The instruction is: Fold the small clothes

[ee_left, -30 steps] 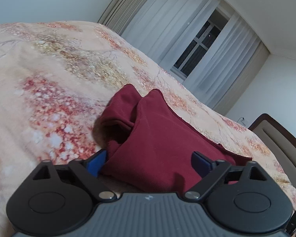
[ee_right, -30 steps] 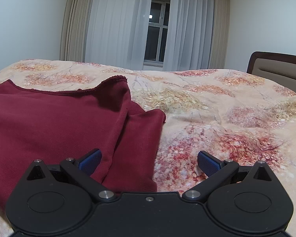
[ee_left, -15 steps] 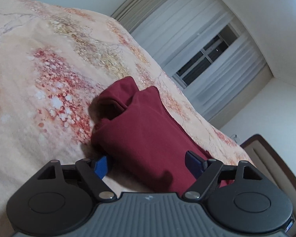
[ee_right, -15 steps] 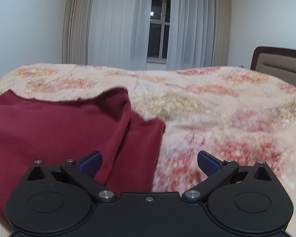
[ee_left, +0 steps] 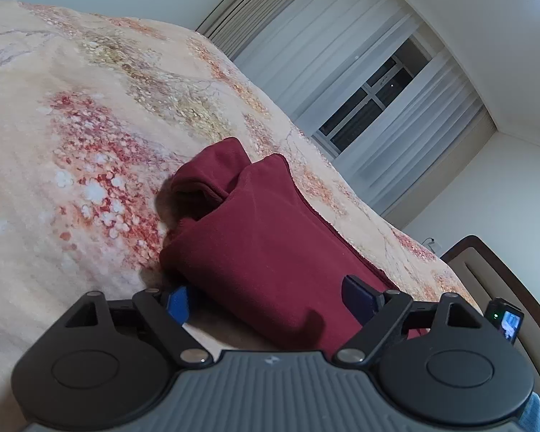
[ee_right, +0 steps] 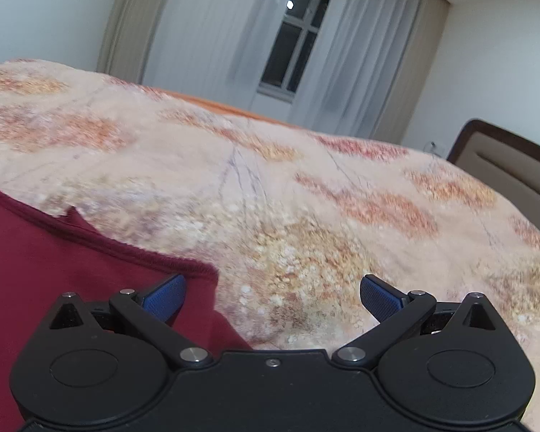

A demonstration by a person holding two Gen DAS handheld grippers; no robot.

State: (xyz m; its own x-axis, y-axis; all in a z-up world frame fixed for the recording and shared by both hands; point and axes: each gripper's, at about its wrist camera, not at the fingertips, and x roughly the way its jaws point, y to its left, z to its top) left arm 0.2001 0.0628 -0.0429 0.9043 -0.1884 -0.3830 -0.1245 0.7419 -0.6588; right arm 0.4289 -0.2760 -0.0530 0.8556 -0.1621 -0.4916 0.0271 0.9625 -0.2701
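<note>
Garment [ee_left: 270, 252] on bed [ee_left: 90, 126]

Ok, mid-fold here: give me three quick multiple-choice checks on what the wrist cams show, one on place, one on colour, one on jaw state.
1. Where does the garment lie?
A. on the floral bedspread
B. on the headboard
C. on the windowsill

2. What colour is the garment?
A. navy
B. dark red
C. white

3. How does the right gripper stand?
A. shut on the garment
B. shut on nothing
C. open, its jaws spread over the garment's corner and the bedspread

Answers:
1 A, both views show it spread on the bedspread.
2 B, the cloth is maroon throughout.
3 C, a wide gap shows between the blue pads. The left gripper is open too, astride the cloth's near edge.
</note>
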